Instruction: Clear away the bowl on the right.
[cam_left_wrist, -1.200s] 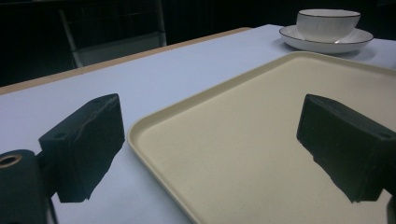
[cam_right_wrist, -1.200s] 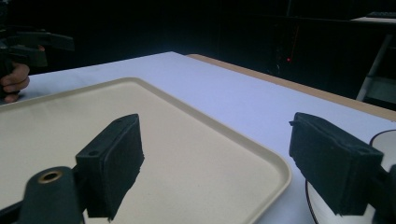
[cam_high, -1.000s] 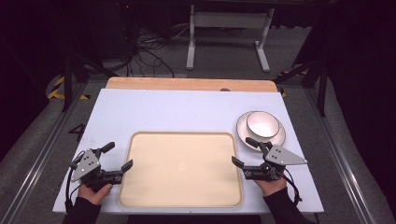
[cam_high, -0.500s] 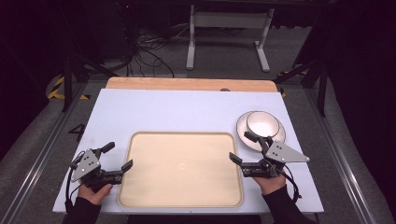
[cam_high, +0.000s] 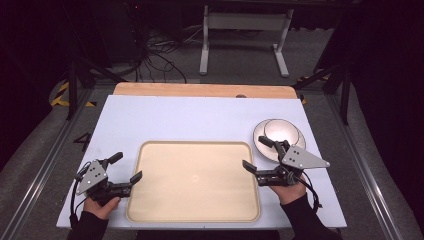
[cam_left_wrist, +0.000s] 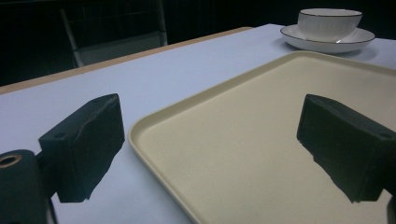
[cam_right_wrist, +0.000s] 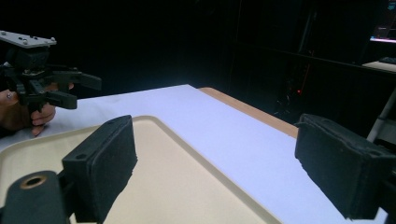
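A cream tray (cam_high: 150, 150) lies empty at the table's front middle. Over its left edge, my left gripper (cam_high: 126, 167) stands open and holds nothing; from its own view the jaws straddle the tray's (cam_left_wrist: 261, 130) corner. My right gripper (cam_high: 254, 153) hangs open above the tray's right edge, also with nothing in it. A white bowl (cam_high: 278, 131) on a saucer (cam_high: 260, 142) sits just behind the right gripper, and the bowl (cam_left_wrist: 329, 23) appears far off in the left gripper view. The right gripper view looks across the tray (cam_right_wrist: 154, 186) at the left gripper (cam_right_wrist: 81, 91).
The pale tabletop (cam_high: 200, 120) has bare room behind the tray, ending at a wooden strip (cam_high: 200, 90). A table frame (cam_high: 240, 40) and cables (cam_high: 155, 60) stand on the dark floor beyond. Metal rails run along both sides.
The right gripper has lifted a little off the table and edged toward the bowl. The left gripper has stayed where it was.
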